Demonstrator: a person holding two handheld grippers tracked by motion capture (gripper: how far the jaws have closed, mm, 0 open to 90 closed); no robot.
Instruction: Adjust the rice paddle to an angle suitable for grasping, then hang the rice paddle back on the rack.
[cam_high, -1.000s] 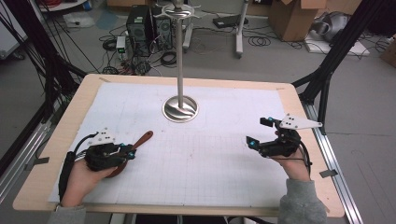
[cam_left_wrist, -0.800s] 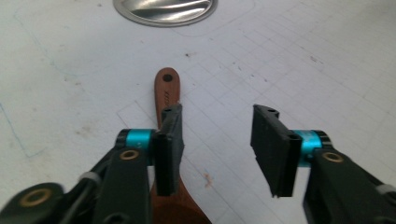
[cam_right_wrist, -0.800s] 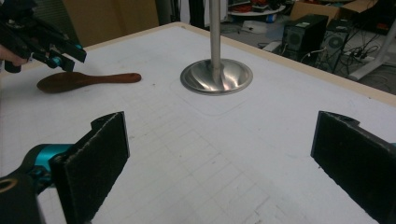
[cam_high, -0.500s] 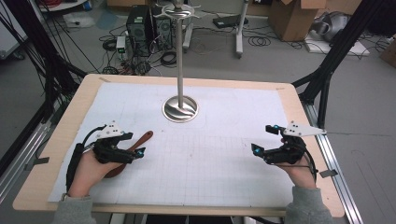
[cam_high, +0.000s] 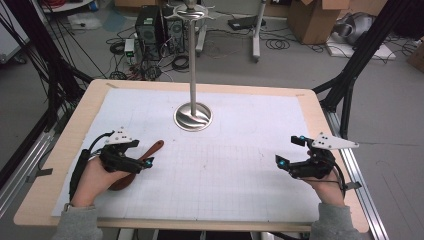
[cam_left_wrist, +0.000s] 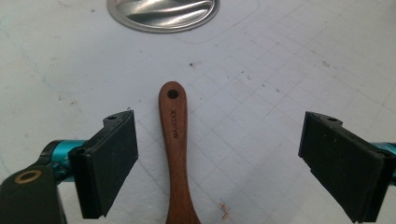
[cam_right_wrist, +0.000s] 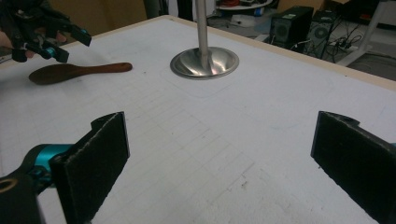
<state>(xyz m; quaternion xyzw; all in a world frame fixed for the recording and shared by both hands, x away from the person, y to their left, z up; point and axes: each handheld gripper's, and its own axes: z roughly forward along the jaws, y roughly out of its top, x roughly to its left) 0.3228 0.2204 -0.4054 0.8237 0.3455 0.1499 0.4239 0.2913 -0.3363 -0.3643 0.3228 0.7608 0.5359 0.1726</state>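
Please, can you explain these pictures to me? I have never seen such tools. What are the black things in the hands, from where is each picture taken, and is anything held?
A person holds one hand-held gripper in each hand: two black jaws that open and close. The high view looks down on the table; the left hand-held gripper is at its left, the right hand-held gripper at its right. The other two pictures come from cameras riding on the grippers. A wooden spoon lies flat between the left jaws, which have just been opening and do not touch it. Behind stands a metal stand. The right jaws are open, holding nothing.
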